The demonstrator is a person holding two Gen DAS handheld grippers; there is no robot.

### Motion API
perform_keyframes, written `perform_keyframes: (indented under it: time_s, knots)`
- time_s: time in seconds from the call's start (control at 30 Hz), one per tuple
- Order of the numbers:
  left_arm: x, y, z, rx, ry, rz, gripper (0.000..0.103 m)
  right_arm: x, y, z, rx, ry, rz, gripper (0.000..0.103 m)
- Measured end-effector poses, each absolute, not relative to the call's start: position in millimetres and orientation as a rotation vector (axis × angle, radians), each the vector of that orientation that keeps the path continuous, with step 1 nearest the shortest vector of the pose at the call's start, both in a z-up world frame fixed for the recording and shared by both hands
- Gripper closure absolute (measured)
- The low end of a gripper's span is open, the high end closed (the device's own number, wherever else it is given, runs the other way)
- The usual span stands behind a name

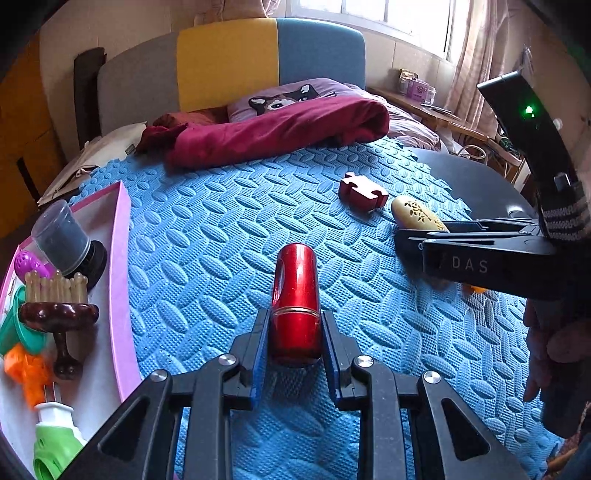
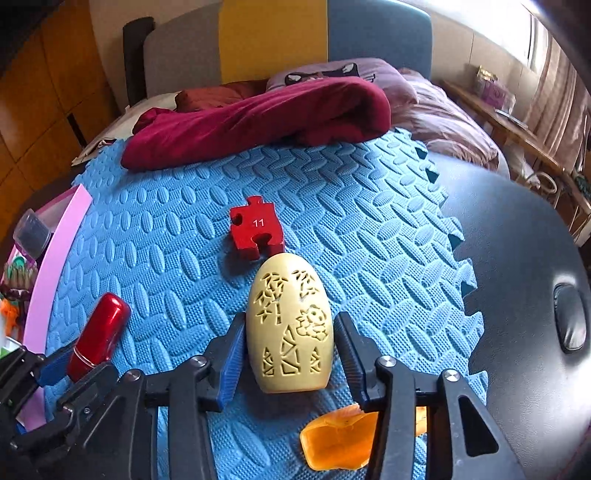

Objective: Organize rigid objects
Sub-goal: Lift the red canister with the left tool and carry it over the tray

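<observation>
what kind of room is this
Most likely a bedroom: a bed with an upholstered headboard, a cat-print pillow and a crumpled maroon blanket sits behind the blue foam mat, with a curtained window beyond.

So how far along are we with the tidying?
Partly done. The pink tray already holds a cup, a brush and toys. In hand: left gripper shut on the red tube, which lies on the mat; right gripper straddles the cream egg, grip unclear. Left: the puzzle piece and the orange piece.
</observation>
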State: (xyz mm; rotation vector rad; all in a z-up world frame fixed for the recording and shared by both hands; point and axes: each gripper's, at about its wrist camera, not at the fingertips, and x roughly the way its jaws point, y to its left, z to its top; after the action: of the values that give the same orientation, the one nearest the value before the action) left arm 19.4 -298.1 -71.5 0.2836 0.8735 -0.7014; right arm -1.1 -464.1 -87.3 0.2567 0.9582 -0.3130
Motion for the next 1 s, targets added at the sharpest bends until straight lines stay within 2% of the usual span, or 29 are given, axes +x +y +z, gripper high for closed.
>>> perform_keyframes:
  time_s: [0.2,1.0]
  knots:
    - [19,-298,-72,0.281,0.873,-0.702,0.076,1,-458,-88,0.211,0.923,-0.313,0.058]
    - [7,-292,-62,0.269,0.831,-0.706,0.077,2,-455,-93,0.214,0.844,-0.314,0.057]
